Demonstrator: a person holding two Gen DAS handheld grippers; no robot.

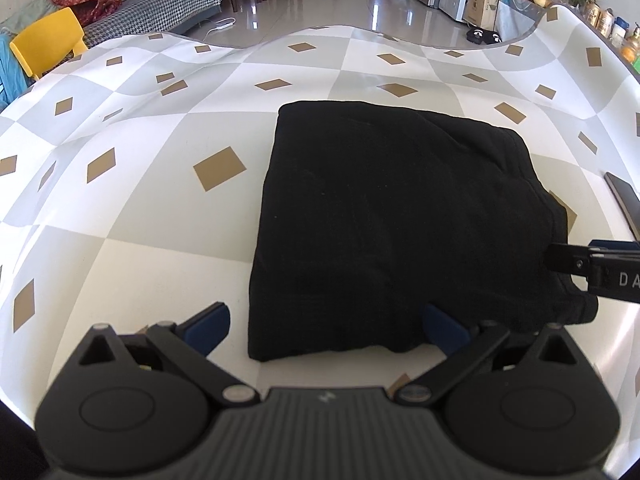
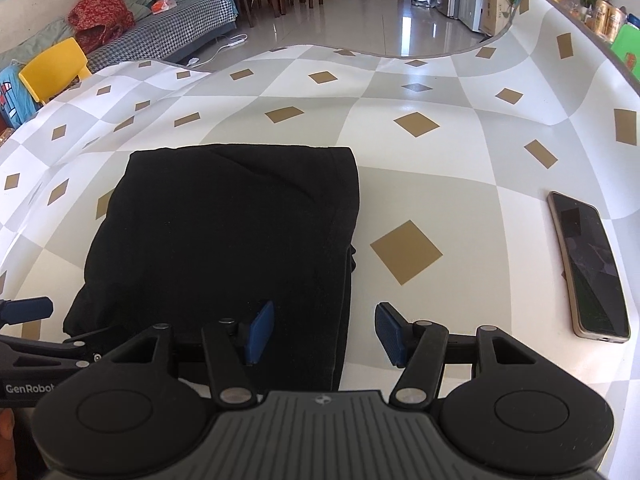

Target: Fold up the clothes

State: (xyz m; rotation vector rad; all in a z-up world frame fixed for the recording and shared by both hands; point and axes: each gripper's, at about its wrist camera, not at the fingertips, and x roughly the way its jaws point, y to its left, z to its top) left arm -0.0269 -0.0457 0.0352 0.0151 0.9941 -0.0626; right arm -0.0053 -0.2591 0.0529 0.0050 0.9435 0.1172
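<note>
Both grippers, left gripper point(image 1: 324, 330) and right gripper point(image 2: 324, 332), stand spread, pinching nothing. Black garment point(image 1: 384, 216) lies folded into a compact rectangle mid-table; folding appears essentially complete.

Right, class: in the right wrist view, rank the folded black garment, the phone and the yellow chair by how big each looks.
1. Folded black garment, by far the largest.
2. Phone.
3. Yellow chair, looking smallest, though it stands much farther from the camera and is partly cut off by the table, so this says nothing of its real size.
</note>
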